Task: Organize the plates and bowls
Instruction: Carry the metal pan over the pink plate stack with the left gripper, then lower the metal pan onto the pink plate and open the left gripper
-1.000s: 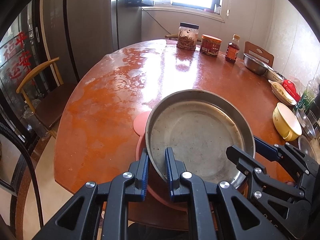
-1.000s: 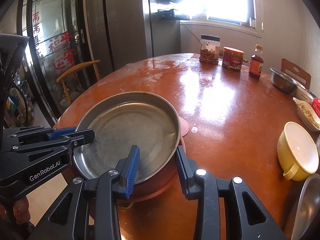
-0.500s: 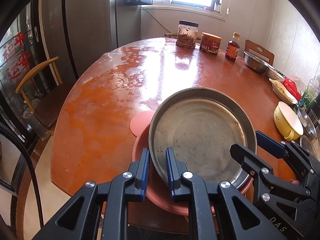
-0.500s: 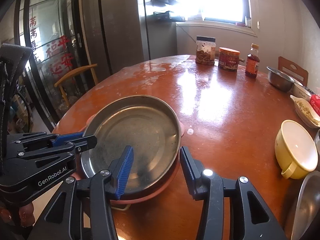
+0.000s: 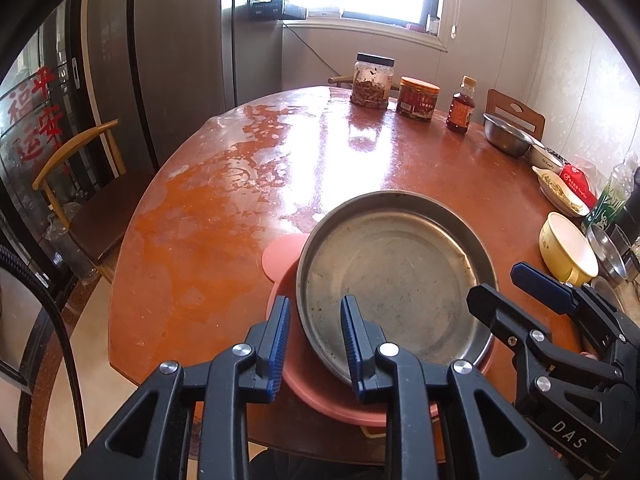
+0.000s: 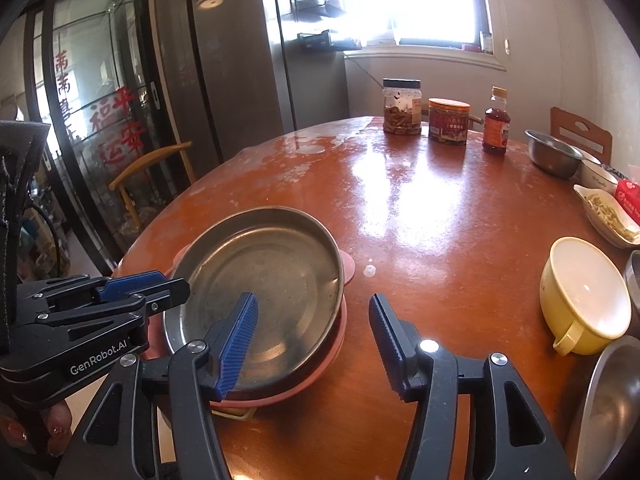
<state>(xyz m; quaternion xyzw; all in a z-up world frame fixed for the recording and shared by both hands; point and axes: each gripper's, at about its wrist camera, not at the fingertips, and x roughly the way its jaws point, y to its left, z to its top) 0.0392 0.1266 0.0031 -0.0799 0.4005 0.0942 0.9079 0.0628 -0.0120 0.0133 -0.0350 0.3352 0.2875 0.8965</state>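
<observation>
**Steel plate stacked on pink plate at the near edge of the counter**

The round steel plate (image 5: 394,276) sits inside a pink plate (image 5: 320,390), whose rim and ear-shaped tab show around and beside it. Both rest on the round reddish counter (image 5: 224,216), near its front edge.

The left hand-held gripper (image 5: 314,342) has just been opening; its jaws stand narrowly apart, straddling the steel plate's near rim, with a visible gap between the left pad and the rim. The right hand-held gripper (image 6: 314,340) has also just been opening; its jaws stand wide. The left pad hangs over the steel plate's inner surface, the right pad outside the stacked rims, neither pressing on them.

To the right, well apart from the stack, a yellow bowl (image 6: 586,294) with a handle stands upright. Beyond it lie a white dish of food (image 6: 608,216) and a small steel bowl (image 6: 554,158). At the counter's far side stand two jars (image 5: 372,82) and a sauce bottle (image 5: 462,108). A wooden chair (image 5: 86,184) stands at the left.
</observation>
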